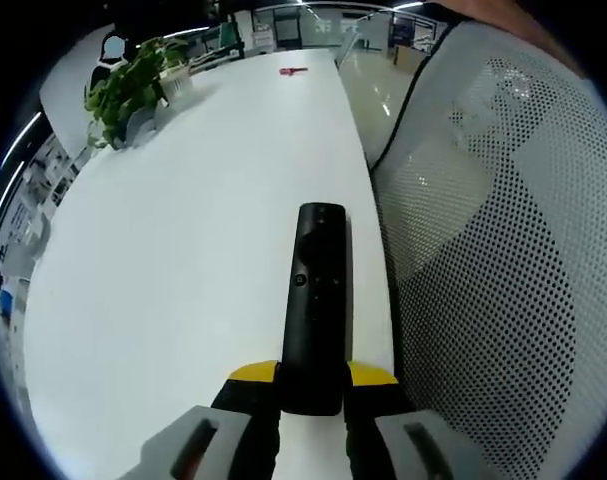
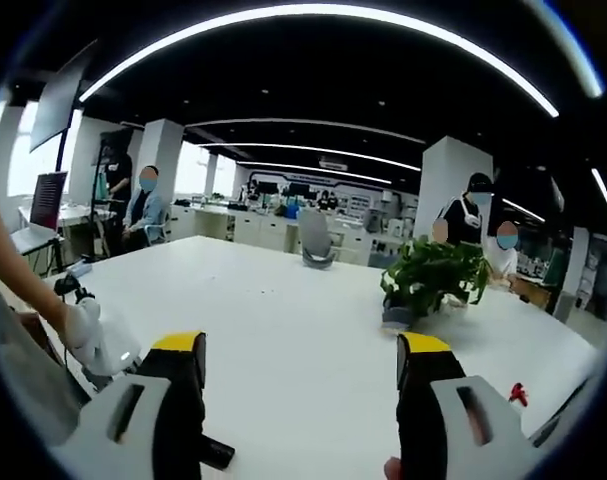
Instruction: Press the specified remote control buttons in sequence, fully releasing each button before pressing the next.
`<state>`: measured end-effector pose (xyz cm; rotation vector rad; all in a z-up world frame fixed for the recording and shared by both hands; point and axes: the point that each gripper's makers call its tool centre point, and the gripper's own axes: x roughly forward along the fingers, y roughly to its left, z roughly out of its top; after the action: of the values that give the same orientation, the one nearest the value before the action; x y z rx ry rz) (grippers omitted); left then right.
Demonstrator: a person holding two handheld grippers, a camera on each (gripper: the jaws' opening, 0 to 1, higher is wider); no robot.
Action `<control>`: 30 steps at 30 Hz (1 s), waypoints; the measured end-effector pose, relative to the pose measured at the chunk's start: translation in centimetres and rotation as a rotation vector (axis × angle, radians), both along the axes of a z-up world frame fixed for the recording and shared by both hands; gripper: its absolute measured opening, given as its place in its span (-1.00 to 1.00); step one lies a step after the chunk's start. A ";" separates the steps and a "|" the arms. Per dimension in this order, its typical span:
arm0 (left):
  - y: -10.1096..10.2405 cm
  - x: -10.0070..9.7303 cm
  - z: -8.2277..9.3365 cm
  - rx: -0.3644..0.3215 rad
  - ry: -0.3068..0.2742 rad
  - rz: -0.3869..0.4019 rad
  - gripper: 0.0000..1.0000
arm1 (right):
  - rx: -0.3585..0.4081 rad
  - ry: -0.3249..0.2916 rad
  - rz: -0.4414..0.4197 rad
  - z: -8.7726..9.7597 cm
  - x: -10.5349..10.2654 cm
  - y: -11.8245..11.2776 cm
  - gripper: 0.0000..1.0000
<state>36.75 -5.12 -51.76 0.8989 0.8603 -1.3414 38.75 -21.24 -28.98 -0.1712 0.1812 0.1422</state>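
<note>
Your left gripper [image 1: 313, 385] grips the near end of a long black remote control [image 1: 318, 300], its two yellow-tipped jaws closed against the remote's sides. The remote points away from you over a white table [image 1: 183, 250], close to the table's right edge, with a mesh-backed chair [image 1: 503, 250] just beyond that edge. The buttons face up toward the camera.

The main risk is the hold: you grip only the near end, so a firm press on a button farther along could tip or twist the remote between the jaws. It also sits near the table edge, so if it slips free it could slide off.

Your right gripper [image 2: 298, 365] is raised and aimed across the room, jaws wide apart and holding nothing. A potted plant [image 2: 433, 275] stands on the table ahead of it. From this high pose you cannot see the buttons in the right gripper view, so a descent could land on the wrong button.
</note>
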 end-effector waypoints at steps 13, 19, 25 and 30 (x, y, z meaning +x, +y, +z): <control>0.6 4.0 1.2 0.053 -0.043 -0.014 -0.55 | 0.013 0.001 -0.039 -0.1 -0.1 -0.8 0.61; 0.7 6.3 1.8 0.059 -0.063 -0.014 -0.55 | 0.002 0.002 -0.065 -0.1 0.0 -1.3 0.58; 1.1 8.5 2.0 0.074 -0.074 -0.017 -0.55 | -0.003 0.019 -0.080 -0.5 0.0 -1.5 0.56; 1.5 10.7 2.0 0.092 -0.098 -0.021 -0.55 | -0.010 0.033 -0.087 -0.8 0.0 -1.6 0.55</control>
<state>47.43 -3.66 -49.74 1.0394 0.8440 -1.2729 38.80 -22.88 -29.76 -0.1706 0.2218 0.0574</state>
